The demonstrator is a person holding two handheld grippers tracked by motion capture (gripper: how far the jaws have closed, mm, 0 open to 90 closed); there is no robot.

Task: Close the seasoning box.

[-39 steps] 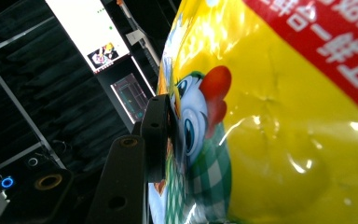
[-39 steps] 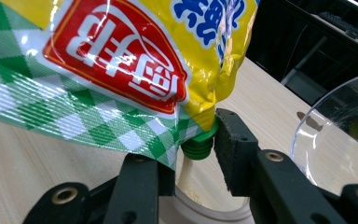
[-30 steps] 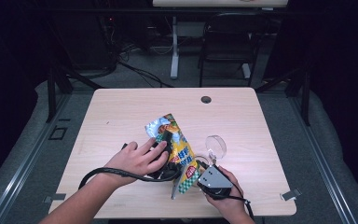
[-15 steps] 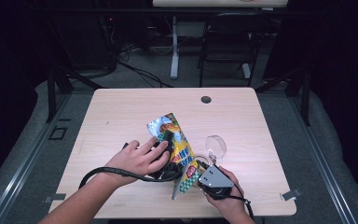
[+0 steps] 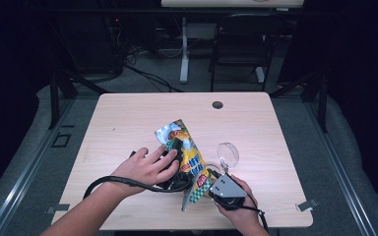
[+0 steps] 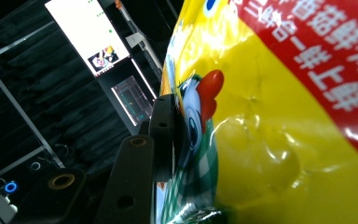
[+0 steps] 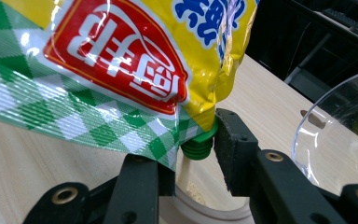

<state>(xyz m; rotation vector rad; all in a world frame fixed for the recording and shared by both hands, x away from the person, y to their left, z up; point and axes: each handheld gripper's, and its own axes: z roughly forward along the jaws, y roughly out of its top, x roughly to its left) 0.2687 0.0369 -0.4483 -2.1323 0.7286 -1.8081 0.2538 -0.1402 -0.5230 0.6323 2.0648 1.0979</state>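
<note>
While the left gripper (image 5: 176, 147) is squeezing the soft, slippery pouch (image 5: 189, 162), the right gripper's (image 7: 193, 161) jaws are clamping its stiff spout (image 7: 198, 145).

Pouch (image 7: 121, 60) red badge: I see two white Chinese characters, upside down; I can't make them out.
Pouch top edge, right gripper view: blue Chinese characters, cut off, unreadable to me.
Pouch (image 6: 279, 116) red band, left gripper view: I see white Chinese characters, turned, unreadable.
Screen (image 6: 91, 35): print too small for me.
</note>
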